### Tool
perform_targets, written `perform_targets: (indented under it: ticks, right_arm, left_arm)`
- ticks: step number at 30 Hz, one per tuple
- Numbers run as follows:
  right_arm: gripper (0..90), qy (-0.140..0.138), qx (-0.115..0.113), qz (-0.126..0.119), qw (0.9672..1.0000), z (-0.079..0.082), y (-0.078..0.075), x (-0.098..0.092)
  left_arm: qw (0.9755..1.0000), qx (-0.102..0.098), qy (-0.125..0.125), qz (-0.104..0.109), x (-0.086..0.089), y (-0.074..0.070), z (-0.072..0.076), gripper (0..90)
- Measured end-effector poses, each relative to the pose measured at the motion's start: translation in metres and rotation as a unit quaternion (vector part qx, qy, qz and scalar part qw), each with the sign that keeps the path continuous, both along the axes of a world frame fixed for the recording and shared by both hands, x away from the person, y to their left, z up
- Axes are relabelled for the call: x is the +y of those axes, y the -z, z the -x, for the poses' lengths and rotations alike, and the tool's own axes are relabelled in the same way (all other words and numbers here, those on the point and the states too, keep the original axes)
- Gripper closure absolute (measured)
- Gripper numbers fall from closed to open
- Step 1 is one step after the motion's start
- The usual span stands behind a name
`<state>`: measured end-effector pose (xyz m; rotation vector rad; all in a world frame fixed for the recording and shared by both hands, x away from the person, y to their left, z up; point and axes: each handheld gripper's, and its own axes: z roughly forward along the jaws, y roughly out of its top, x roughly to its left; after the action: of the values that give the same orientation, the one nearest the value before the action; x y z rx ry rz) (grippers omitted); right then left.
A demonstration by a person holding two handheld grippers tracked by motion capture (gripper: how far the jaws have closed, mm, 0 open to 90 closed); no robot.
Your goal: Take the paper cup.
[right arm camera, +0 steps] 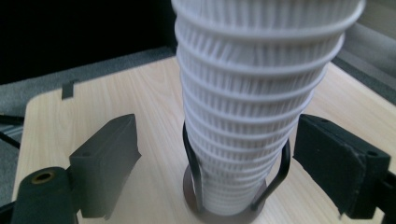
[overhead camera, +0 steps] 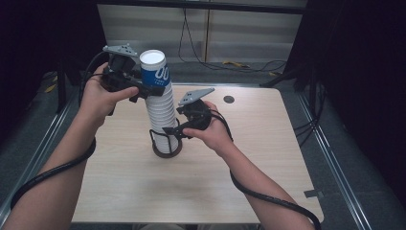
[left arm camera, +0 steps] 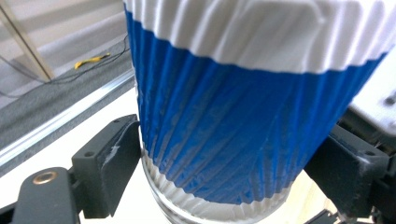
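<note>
Wooden table (overhead camera: 249,158) | cup stack (overhead camera: 162,112) in wire holder (overhead camera: 167,143) | left gripper (overhead camera: 136,88) grasping top blue cup (overhead camera: 155,72) — right gripper (overhead camera: 174,132) released, jaws either side of the stack's base

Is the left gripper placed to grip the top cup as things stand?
Probably yes. The left gripper already has its jaws on either side of the blue top cup, seemingly touching its ribbed wall, with nothing between. The right gripper flanks the stack lower down, clear of it.
</note>
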<state>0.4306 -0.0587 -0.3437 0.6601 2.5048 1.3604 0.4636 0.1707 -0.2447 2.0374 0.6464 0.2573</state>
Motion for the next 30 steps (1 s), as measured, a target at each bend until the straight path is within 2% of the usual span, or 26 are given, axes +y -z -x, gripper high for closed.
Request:
perform_targets:
  ticks: [6,10,20,27,30]
  right_arm:
    - [13.0,0.010,-0.011,-0.002,0.9999,-0.003,-0.016,0.003]
    - [13.0,0.020,-0.018,0.011,0.9996,-0.006,-0.023,0.003]
    - [12.8,0.023,-0.025,-0.011,0.9994,-0.011,-0.041,0.004]
    - [12.5,0.026,-0.037,-0.011,0.9989,-0.013,-0.051,0.009]
    - [12.5,0.026,-0.035,-0.017,0.9989,-0.014,-0.053,0.010]
  left_arm:
    - [1.0000,-0.003,-0.001,-0.004,0.001,-0.001,0.002,15.9]
    - [1.0000,-0.003,-0.001,-0.007,0.001,-0.002,0.002,16.1]
    - [1.0000,-0.002,-0.002,-0.009,0.000,-0.005,0.003,18.1]
    - [0.9999,0.000,-0.002,-0.011,0.001,-0.005,0.003,18.3]
    - [0.9999,0.000,-0.002,-0.011,0.001,-0.005,0.003,18.2]
